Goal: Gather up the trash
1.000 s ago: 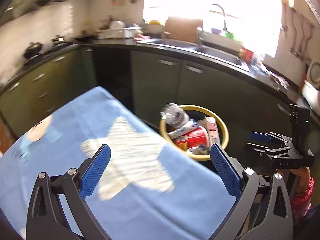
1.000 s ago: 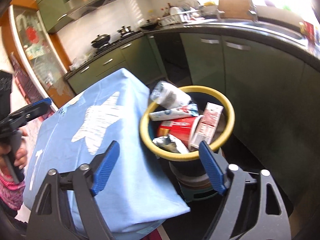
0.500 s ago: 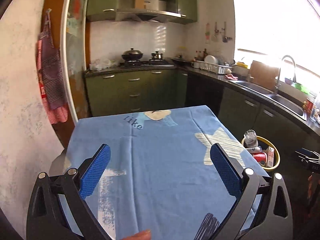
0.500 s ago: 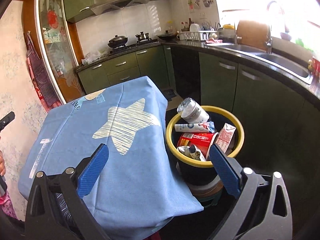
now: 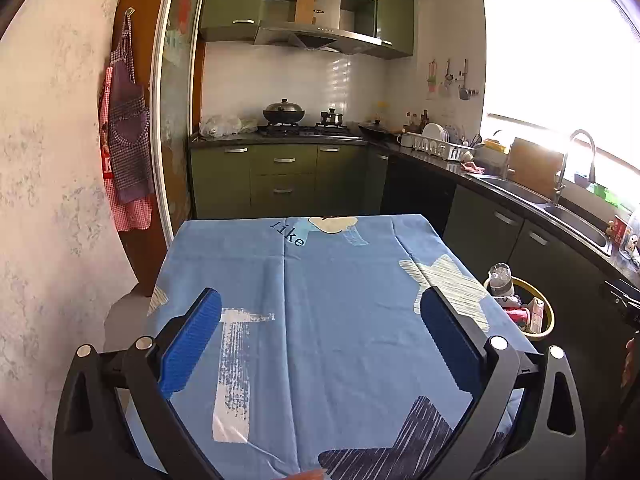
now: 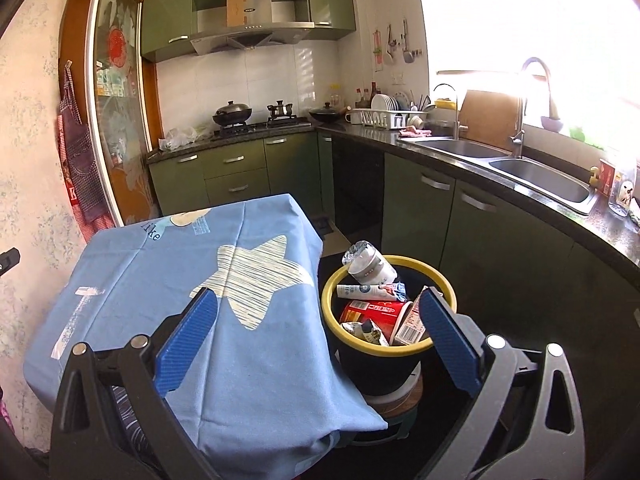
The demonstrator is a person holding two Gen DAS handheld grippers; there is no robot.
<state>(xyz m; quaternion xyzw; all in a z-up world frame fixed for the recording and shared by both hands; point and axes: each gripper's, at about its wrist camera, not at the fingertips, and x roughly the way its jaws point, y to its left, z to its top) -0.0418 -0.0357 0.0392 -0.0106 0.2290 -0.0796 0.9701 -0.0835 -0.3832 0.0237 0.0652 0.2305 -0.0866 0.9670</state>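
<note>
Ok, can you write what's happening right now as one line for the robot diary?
left gripper: open, empty, over tablecloth | right gripper: open, empty | bin: full of trash, beside table

The table point(image 5: 320, 320) stands mid-kitchen with a cloth point(image 6: 168, 280) over it. Just off its right edge, on the floor, the bin point(image 6: 384, 368) holds a bottle point(image 6: 368, 266), tube point(image 6: 366, 292), cup point(image 6: 376, 314) and carton point(image 6: 412, 322). The stove point(image 5: 304, 130) lies beyond, the sink point(image 6: 536, 180) along the right counter.
</note>
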